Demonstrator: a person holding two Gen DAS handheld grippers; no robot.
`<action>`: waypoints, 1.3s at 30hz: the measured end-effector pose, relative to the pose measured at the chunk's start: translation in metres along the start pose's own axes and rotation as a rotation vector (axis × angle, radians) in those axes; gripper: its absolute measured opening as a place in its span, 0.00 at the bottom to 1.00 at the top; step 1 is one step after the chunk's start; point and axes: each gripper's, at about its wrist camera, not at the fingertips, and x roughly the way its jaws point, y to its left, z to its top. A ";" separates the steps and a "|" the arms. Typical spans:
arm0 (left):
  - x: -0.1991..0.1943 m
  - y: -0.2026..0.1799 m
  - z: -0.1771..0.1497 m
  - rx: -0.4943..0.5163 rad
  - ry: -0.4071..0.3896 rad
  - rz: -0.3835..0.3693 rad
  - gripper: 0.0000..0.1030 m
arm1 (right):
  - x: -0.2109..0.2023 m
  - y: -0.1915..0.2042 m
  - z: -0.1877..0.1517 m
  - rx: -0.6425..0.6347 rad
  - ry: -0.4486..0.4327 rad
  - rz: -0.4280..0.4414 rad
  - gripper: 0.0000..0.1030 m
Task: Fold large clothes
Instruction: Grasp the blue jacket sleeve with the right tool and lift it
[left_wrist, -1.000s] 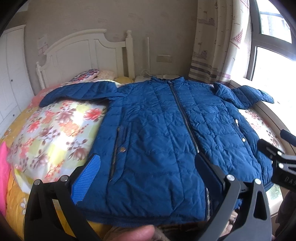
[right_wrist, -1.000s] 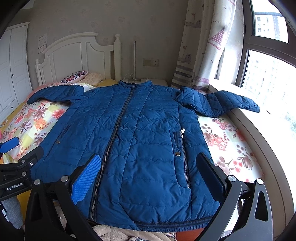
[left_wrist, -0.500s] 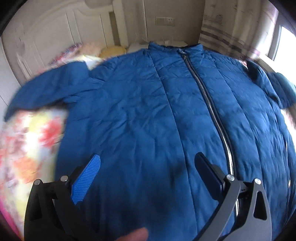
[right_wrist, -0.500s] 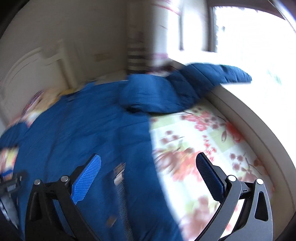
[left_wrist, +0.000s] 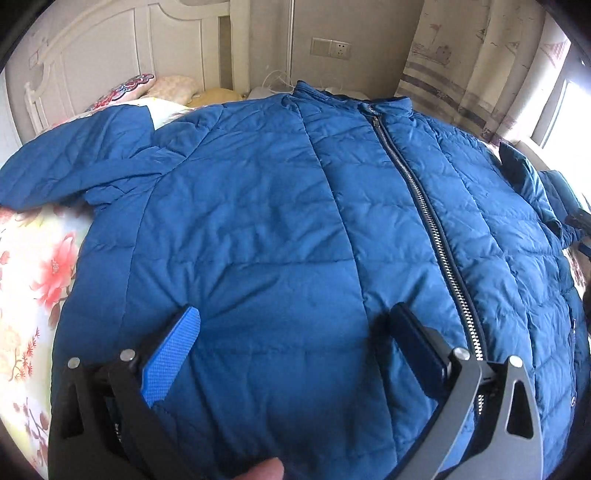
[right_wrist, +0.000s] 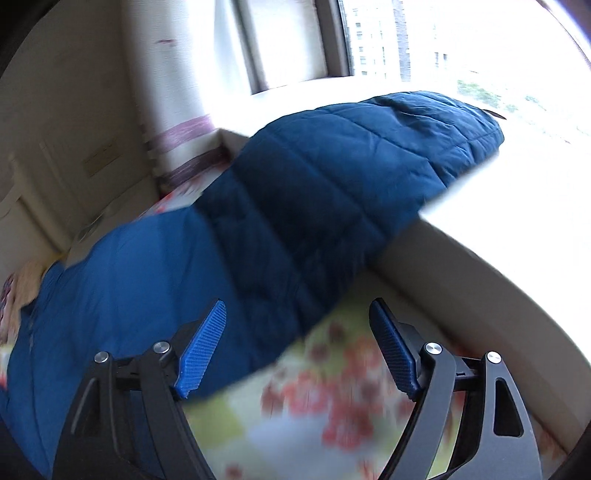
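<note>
Big blue quilted puffer jacket (left_wrist: 280, 229) lies zipped and flat on the floral bedspread (left_wrist: 33, 280), its sleeve (right_wrist: 332, 192) reaching onto the pale window sill (right_wrist: 498, 206). Left gripper (left_wrist: 295, 332) hangs over the front panel, fingers wide, nothing pinched. Right gripper (right_wrist: 297, 343) is closing by the sleeve, fingers clear of it.

Daylight glares white through the window (right_wrist: 480, 55), perhaps overexposed; right view motion-blurred, both fisheye-bent at edges.
</note>
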 end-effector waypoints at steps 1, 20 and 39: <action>-0.001 0.001 0.000 -0.001 0.000 -0.002 0.98 | 0.008 -0.001 0.004 0.016 0.016 0.000 0.68; -0.004 0.004 -0.002 -0.013 -0.010 -0.020 0.98 | -0.154 0.248 -0.122 -0.909 -0.277 0.567 0.13; 0.001 -0.004 0.001 0.041 0.040 0.036 0.98 | -0.125 0.109 -0.126 -0.587 0.066 0.356 0.48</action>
